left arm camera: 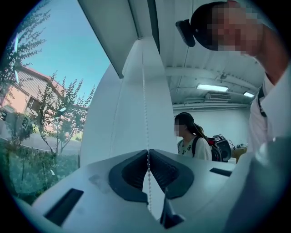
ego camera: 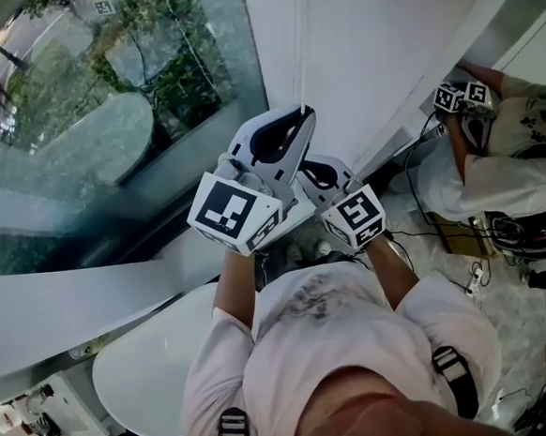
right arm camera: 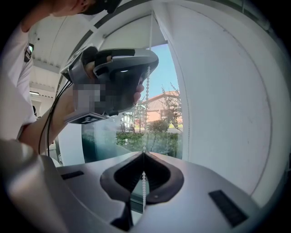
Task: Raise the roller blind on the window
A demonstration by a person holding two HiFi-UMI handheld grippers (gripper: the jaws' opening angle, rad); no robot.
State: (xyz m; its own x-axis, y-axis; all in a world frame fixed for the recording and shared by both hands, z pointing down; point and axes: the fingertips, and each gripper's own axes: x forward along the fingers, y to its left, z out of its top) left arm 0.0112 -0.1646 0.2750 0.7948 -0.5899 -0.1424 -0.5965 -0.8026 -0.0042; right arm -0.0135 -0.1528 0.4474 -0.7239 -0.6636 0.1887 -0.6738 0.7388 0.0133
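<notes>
right gripper view: bead chain (right arm camera: 145,118) in the tight grip of right tool (right arm camera: 143,157) and, just above, left tool (right arm camera: 145,68)

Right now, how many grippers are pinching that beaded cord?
2. The left gripper is shut on the beaded cord higher up; the right gripper is shut on it just below. A second person's marker cubes show further right, off the cord.

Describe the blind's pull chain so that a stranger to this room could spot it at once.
Find the big window, then the white wall at its right edge. Down that wall hangs the bead chain, a thin white string of tiny beads; it alone runs through the left gripper and right gripper, both shut on it.
</notes>
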